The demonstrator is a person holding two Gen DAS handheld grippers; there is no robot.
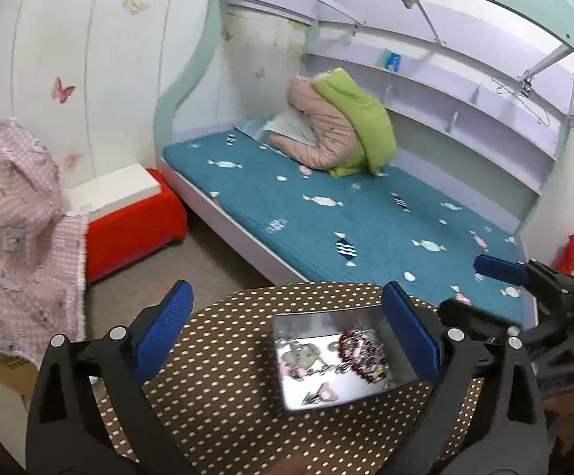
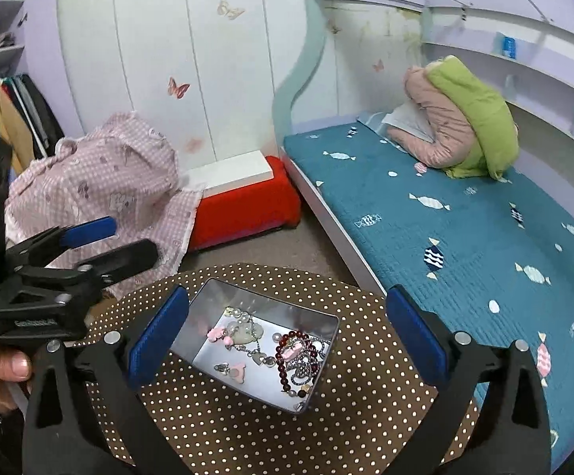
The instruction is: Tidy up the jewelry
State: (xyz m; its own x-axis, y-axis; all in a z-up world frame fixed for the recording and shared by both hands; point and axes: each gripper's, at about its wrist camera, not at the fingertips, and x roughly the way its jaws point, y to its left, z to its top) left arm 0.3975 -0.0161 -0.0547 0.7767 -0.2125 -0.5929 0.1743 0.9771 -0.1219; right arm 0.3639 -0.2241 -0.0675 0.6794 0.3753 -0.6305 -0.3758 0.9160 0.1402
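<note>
- the dotted counter (image 2: 247, 427) is bare all round the open tin (image 2: 322, 360); only the tin's walls stand up from it.
- both tools hang wide apart, left tool (image 1: 287, 328) and right tool (image 2: 287, 332), nothing between the jaws.
- the bed (image 2: 465, 237) edge crowds the counter's far right side.
- pink cloth (image 2: 100, 182) heaps past the counter's far left edge.

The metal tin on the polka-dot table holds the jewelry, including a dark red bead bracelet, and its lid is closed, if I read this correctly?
Not quite: the metal tin has no lid on it and stands open. The right wrist view looks straight into it, showing the dark red bead bracelet among chains and pink charms. It does sit on the polka-dot table.
</note>
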